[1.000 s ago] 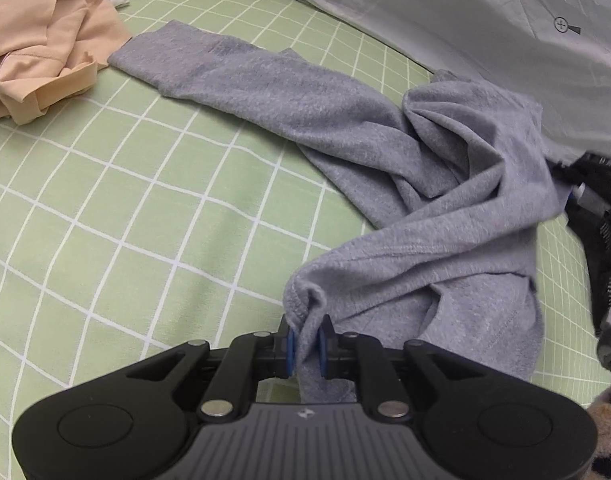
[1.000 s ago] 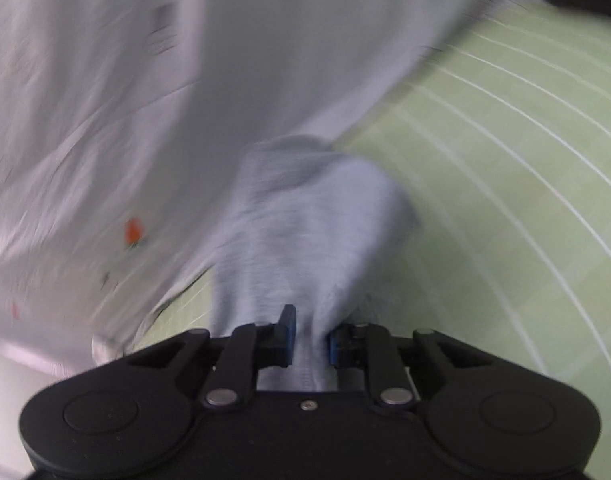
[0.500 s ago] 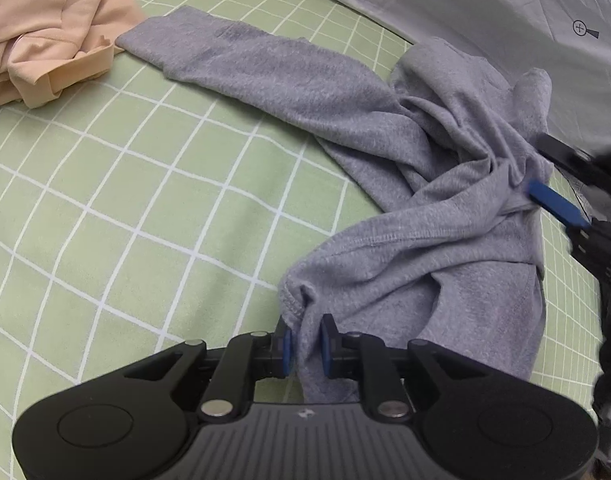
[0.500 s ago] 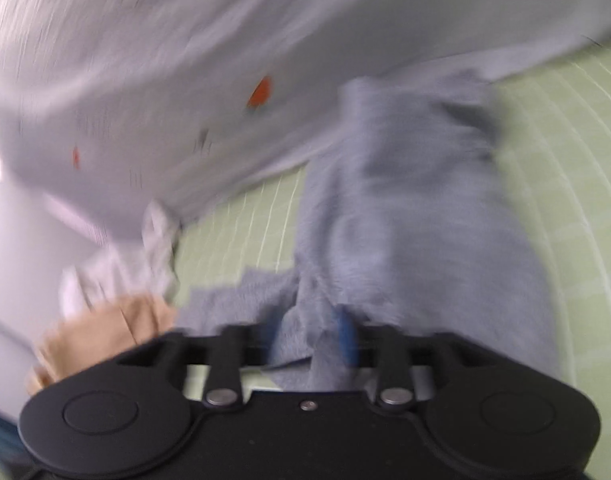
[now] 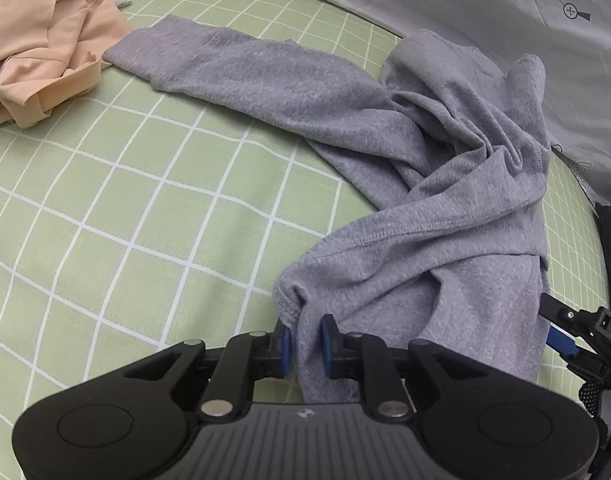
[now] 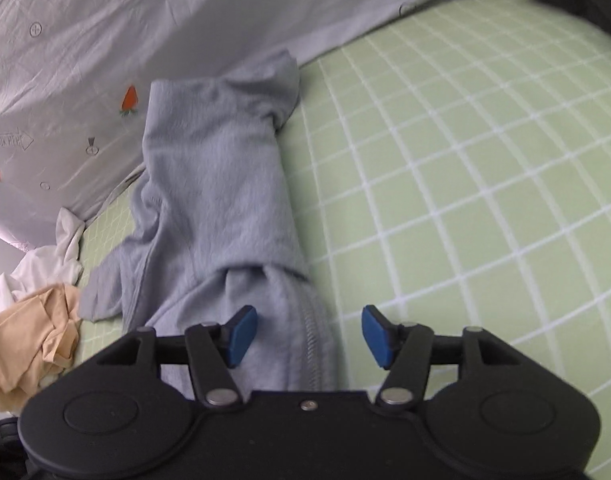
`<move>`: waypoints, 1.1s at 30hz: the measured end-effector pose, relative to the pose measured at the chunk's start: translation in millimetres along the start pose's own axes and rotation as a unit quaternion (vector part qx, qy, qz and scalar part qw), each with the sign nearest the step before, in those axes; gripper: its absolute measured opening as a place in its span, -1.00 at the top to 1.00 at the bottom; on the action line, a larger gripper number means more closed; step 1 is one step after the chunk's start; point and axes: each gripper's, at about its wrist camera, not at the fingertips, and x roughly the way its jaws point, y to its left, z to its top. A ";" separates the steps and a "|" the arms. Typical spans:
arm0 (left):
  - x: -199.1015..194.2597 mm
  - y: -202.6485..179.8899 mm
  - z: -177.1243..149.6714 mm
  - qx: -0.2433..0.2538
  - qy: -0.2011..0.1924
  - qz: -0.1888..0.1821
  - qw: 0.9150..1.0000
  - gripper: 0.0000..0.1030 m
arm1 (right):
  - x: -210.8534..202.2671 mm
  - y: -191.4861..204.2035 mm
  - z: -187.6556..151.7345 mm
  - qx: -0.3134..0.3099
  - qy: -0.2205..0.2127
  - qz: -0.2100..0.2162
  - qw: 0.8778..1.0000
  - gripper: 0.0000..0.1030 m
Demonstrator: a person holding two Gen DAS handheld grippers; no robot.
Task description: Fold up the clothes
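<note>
Grey top (image 5: 417, 168) sprawled across the green checked sheet (image 5: 145, 208), rumpled, one sleeve flung out, nowhere near folded. Left gripper (image 5: 305, 344) clamped on a bunched hem. Right gripper (image 6: 307, 336), jaws just spread wide, nothing pinched, cloth lying loose beneath. Beige garment (image 5: 37, 52) heaped beside, untouched. Smoothing, all folds still ahead.

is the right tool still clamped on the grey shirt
No: the right tool has just been opening, and its blue pads stand apart, with the grey shirt lying loose between them.
</note>
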 end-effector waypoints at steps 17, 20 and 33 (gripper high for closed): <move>19.9 -112.0 -22.2 0.125 0.074 -0.123 0.982 0.62 | -34.8 -21.9 2.3 -0.115 -0.077 -0.268 0.953 0.84; 7.6 -127.5 -27.5 0.166 0.067 -0.150 0.972 0.56 | -50.7 -44.3 9.9 -0.110 -0.084 -0.309 0.941 0.82; -12.5 -63.0 0.5 0.075 0.018 -0.075 0.994 0.54 | -51.6 -76.8 64.4 0.122 -0.143 -0.113 0.976 -0.31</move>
